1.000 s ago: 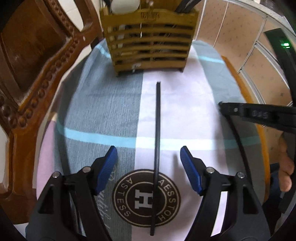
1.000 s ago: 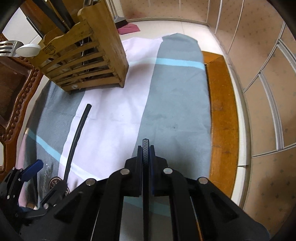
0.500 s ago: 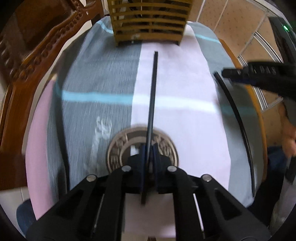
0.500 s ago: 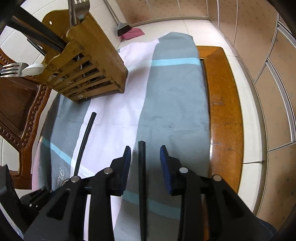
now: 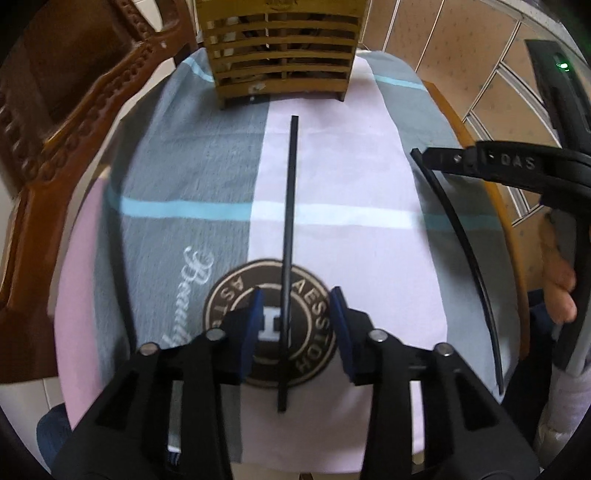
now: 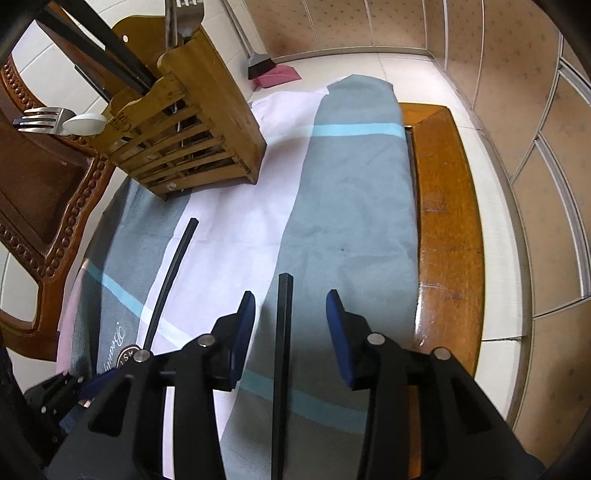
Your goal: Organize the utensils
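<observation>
- The left gripper point(image 5: 295, 325) hangs over the cloth-covered table point(image 6: 447, 229), its jaws opening, with a black chopstick point(image 5: 290, 221) lying between the blue pads point(image 5: 252, 325); a clear gap shows on both sides, so nothing is gripped.
- That chopstick lies flat on the cloth point(image 5: 184, 166), pointing straight at the wooden utensil holder point(image 5: 280, 48); its far tip stops a little short of the holder's base.
- The right gripper point(image 6: 290, 328) is also part-open, a second chopstick point(image 6: 282, 350) between its pads and untouched on either side. This one lies further from the holder, toward the table's bare wooden edge.
- The slatted holder stands at the far end of the cloth. Seen from the right wrist, it contains dark chopsticks point(image 6: 107, 48) leaning out of the top, a fork point(image 6: 179, 14) standing upright, and a second fork point(image 6: 40, 118) with a white spoon point(image 6: 85, 123) poking out to the side. How its compartments divide I cannot tell.
- Risks, as I judge them: a thin stick on soft cloth may roll or slide away as the pads close, or the pads could pinch the cloth along with it.
- A grip near one end would let the long stick swing and tilt, and it could then catch on the holder's rim or on the utensils leaning out.
- The two grippers work near each other, so they might collide on the way to the holder.
</observation>
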